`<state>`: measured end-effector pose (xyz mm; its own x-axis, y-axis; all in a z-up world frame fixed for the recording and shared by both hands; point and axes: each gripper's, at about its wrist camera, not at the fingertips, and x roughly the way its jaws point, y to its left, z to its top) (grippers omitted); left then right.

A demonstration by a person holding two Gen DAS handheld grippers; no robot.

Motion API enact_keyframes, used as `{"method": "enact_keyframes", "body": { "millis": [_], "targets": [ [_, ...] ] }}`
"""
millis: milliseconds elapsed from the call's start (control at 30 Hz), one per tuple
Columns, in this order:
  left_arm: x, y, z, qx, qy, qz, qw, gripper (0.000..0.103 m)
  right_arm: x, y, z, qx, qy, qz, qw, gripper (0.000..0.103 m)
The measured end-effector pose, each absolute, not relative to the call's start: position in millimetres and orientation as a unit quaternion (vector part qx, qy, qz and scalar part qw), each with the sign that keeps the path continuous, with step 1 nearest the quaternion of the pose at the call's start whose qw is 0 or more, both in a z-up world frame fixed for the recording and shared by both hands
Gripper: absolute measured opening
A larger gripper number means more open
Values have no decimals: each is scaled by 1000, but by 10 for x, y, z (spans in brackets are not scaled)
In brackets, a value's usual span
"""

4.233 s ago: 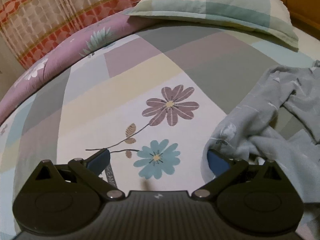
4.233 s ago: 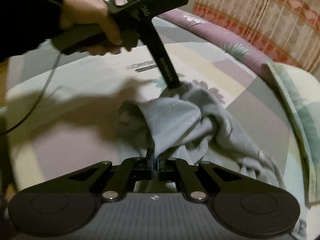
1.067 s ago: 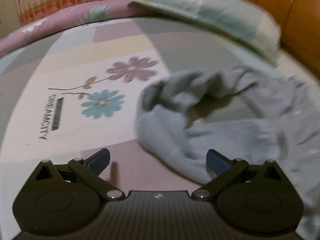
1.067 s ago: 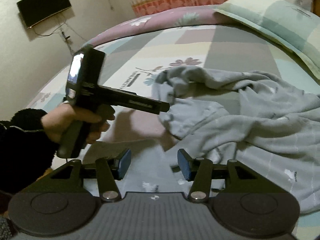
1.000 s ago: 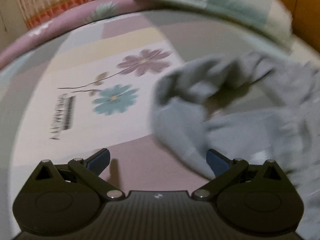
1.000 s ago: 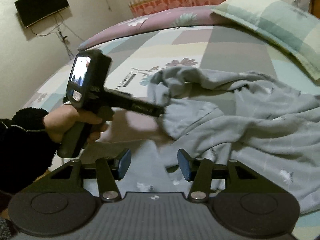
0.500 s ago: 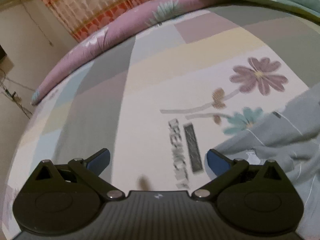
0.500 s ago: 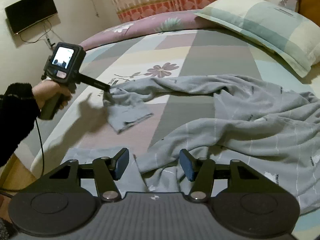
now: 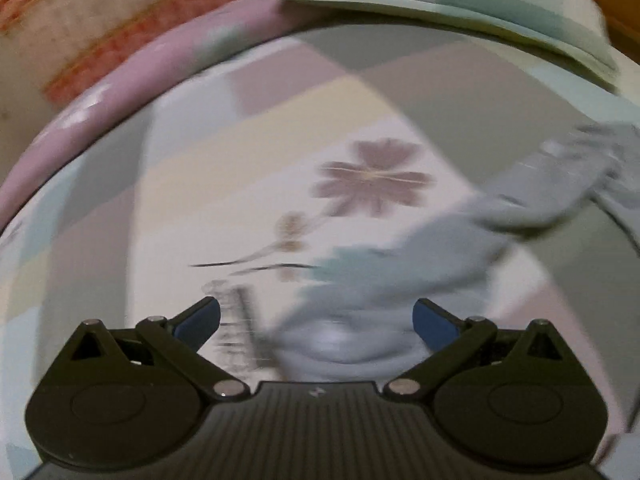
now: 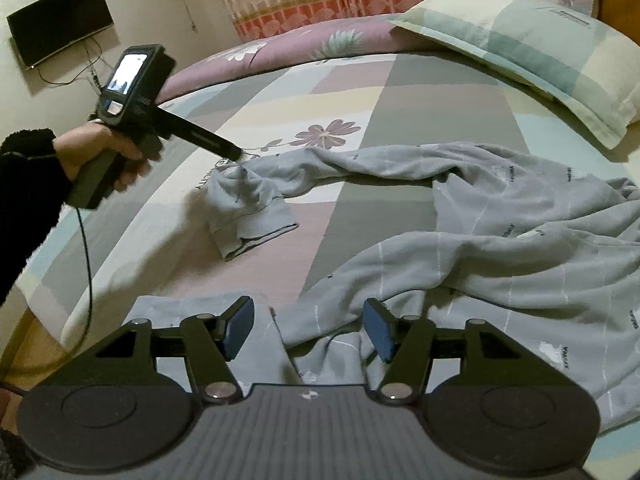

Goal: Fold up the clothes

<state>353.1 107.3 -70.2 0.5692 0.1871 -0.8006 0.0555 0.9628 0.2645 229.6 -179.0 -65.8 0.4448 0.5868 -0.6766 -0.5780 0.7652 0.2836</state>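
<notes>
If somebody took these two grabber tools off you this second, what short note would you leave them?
Left gripper: open, holding nothing, above the end of one sleeve.
Right gripper: jaws opening, gripping nothing, over the near edge of the grey garment.
The garment lies crumpled on the bed, one sleeve pulled out to the left, below the pillow.
Done: sleeve drawn out, both grips let go.
Left: flatten the body, then every fold.

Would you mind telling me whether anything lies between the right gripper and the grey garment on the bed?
Nothing visible does. The right gripper, its fingers opening, hangs directly over the grey garment, and only cloth and the bed sheet show between them.
</notes>
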Motion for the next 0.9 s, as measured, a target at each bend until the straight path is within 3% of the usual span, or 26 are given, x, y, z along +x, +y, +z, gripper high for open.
{"method": "enact_keyframes", "body": {
  "millis": [267, 900],
  "targets": [
    [3620, 573, -1055, 170, 480, 41, 859, 102, 2213, -1864, -579, 14, 392, 337, 856, 71],
    [2876, 1681, -994, 179, 499, 132, 838, 102, 2166, -1770, -608, 2, 392, 342, 854, 72]
  ]
}}
